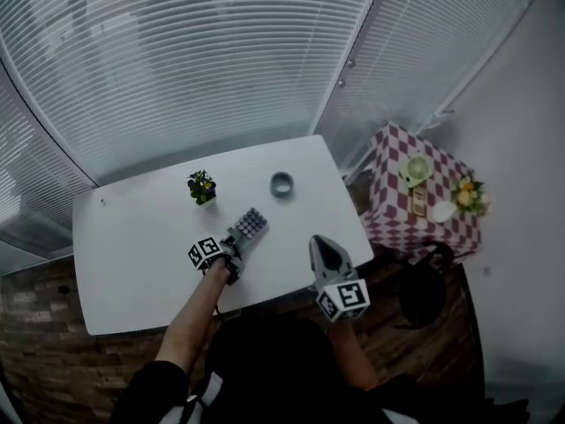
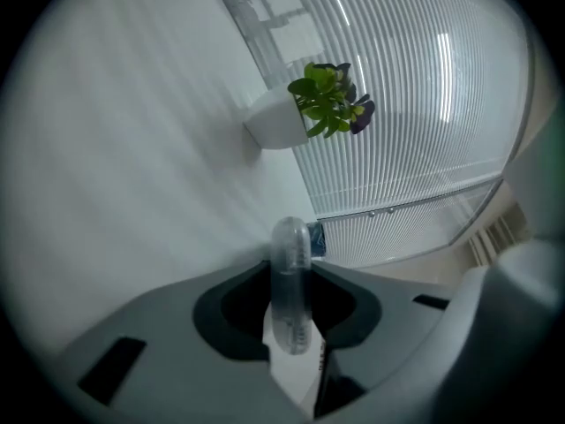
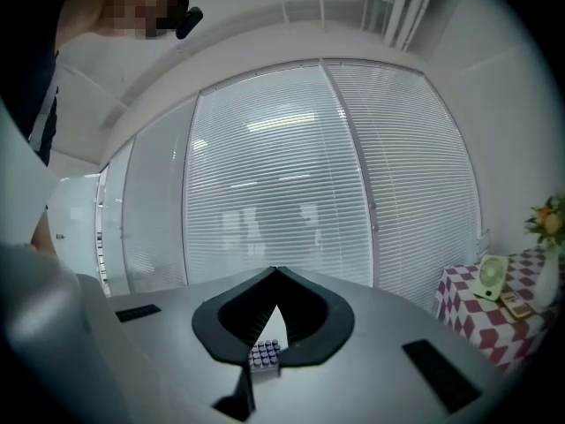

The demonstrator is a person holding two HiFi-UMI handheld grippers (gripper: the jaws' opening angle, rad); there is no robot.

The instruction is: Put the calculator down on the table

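Observation:
The calculator (image 1: 251, 224), dark with rows of purple keys, lies flat low over the white table (image 1: 141, 237), near its front middle. My left gripper (image 1: 236, 245) is shut on its near end. In the left gripper view the calculator (image 2: 290, 281) shows edge-on, pinched between the two grey jaws of the left gripper (image 2: 291, 303). Whether it touches the tabletop I cannot tell. My right gripper (image 1: 320, 242) hovers over the table's front right edge, shut and empty. In the right gripper view the right gripper (image 3: 276, 276) has its tips meeting, and the calculator (image 3: 265, 354) shows in the gap below them.
A small white pot with a green plant (image 1: 202, 186) stands behind the calculator, also in the left gripper view (image 2: 305, 113). A grey ring (image 1: 282, 184) lies at the table's back right. A checked side table (image 1: 393, 215) with small items stands to the right. Window blinds run behind.

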